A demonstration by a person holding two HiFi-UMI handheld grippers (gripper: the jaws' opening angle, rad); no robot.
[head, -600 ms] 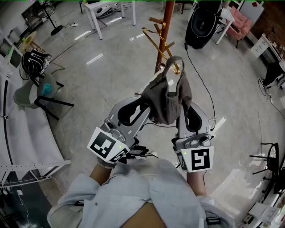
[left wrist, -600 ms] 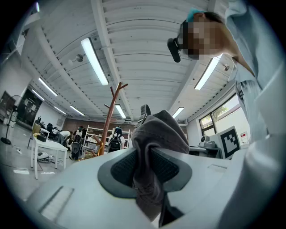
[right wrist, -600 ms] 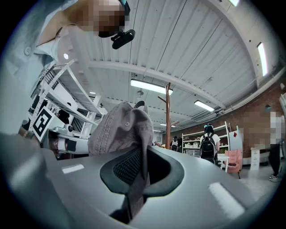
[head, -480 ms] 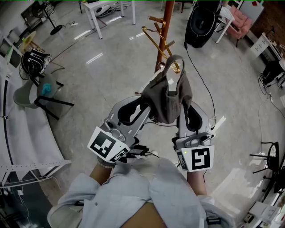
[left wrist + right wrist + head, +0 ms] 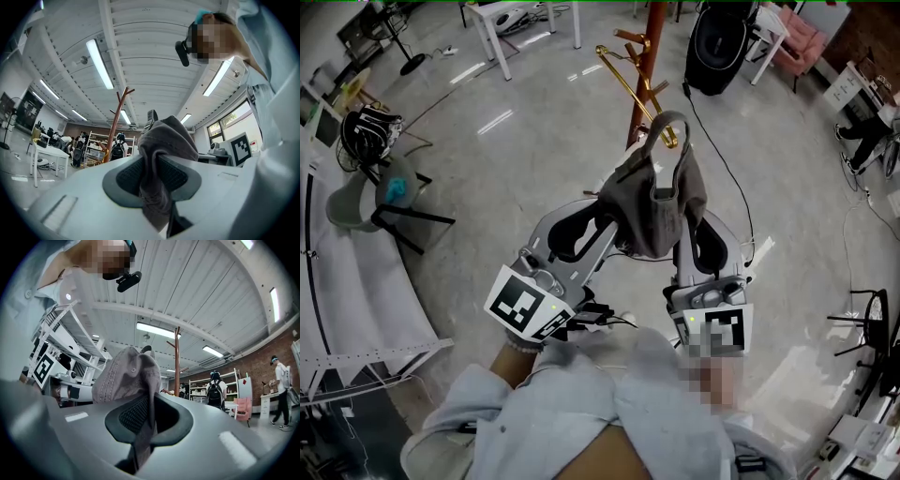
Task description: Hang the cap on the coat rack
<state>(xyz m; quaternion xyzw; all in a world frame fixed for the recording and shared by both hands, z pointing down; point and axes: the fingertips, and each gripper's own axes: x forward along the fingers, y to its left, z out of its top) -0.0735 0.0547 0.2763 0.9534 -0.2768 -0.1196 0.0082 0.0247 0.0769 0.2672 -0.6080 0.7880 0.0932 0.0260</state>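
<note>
A grey cap [image 5: 652, 202] is held up between both grippers, its strap loop [image 5: 667, 127] raised beside the tip of a gold hook [image 5: 633, 89] on the brown coat rack [image 5: 649, 56]. My left gripper [image 5: 605, 217] is shut on the cap's left side, cloth pinched between its pads [image 5: 152, 176]. On the cap's right side my right gripper [image 5: 687, 228] is shut too, fabric [image 5: 145, 420] running through its jaws. The rack's pole [image 5: 115, 124] stands ahead in the left gripper view, and the same pole [image 5: 177, 359] rises in the right gripper view.
A black bag [image 5: 727, 47] stands right of the rack, with a cable trailing over the floor. White tables [image 5: 520, 19] stand at the back, a grey chair [image 5: 370, 192] at the left. People with backpacks [image 5: 216, 392] stand by shelves in the distance.
The view has shifted slightly; the cap and both grippers hold the same pose beside the hook.
</note>
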